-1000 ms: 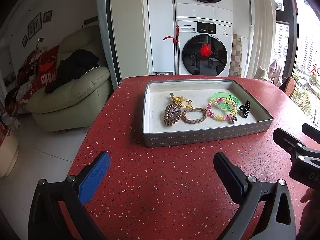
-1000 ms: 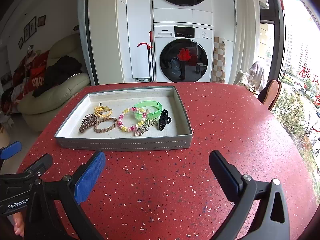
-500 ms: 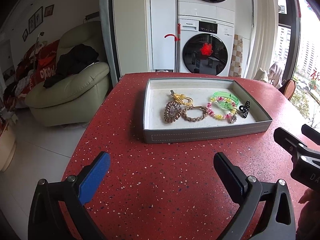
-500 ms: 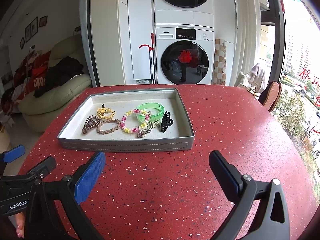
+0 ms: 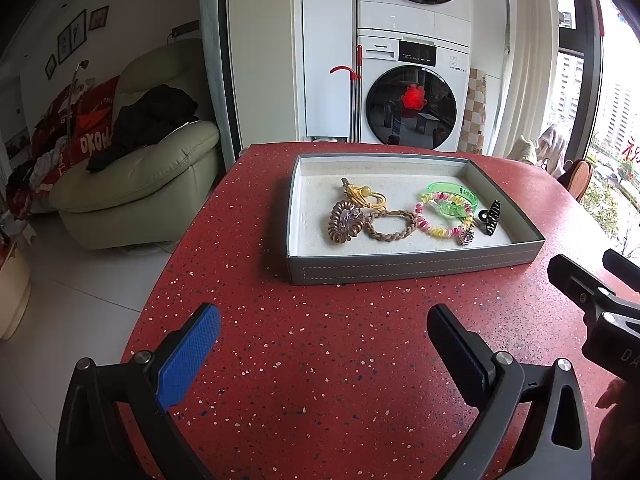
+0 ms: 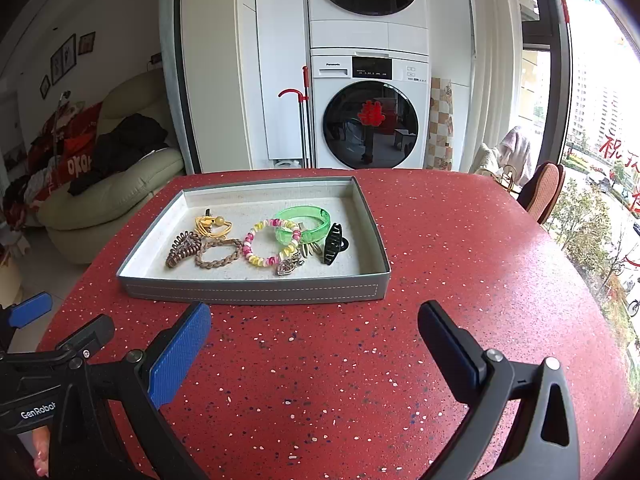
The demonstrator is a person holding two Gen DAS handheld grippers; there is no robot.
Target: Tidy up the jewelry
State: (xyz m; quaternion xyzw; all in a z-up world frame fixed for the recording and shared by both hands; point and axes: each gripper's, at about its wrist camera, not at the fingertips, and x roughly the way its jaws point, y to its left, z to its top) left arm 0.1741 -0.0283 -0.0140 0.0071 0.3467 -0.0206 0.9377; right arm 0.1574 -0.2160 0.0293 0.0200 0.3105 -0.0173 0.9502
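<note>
A grey tray (image 5: 400, 270) (image 6: 256, 290) on the red speckled table holds jewelry: a brown coil tie (image 5: 344, 222) (image 6: 183, 249), a braided brown bracelet (image 5: 392, 224) (image 6: 218, 253), a yellow tie (image 5: 362, 196) (image 6: 213, 225), a pink-yellow bead bracelet (image 5: 440, 220) (image 6: 272, 242), a green bangle (image 5: 454, 198) (image 6: 304, 224) and a black claw clip (image 5: 492, 218) (image 6: 334, 244). My left gripper (image 5: 320, 336) and right gripper (image 6: 314, 336) are open and empty, both in front of the tray's near wall.
The red table (image 5: 320, 380) (image 6: 460, 260) ends at a curved edge on the left, with a sofa (image 5: 132, 184) and floor beyond. Stacked washing machines (image 6: 368, 112) stand behind. A chair (image 6: 542, 192) stands at the right by the window.
Both grippers have drawn slightly back and up from the tray; both stay open. The jewelry has not moved.
</note>
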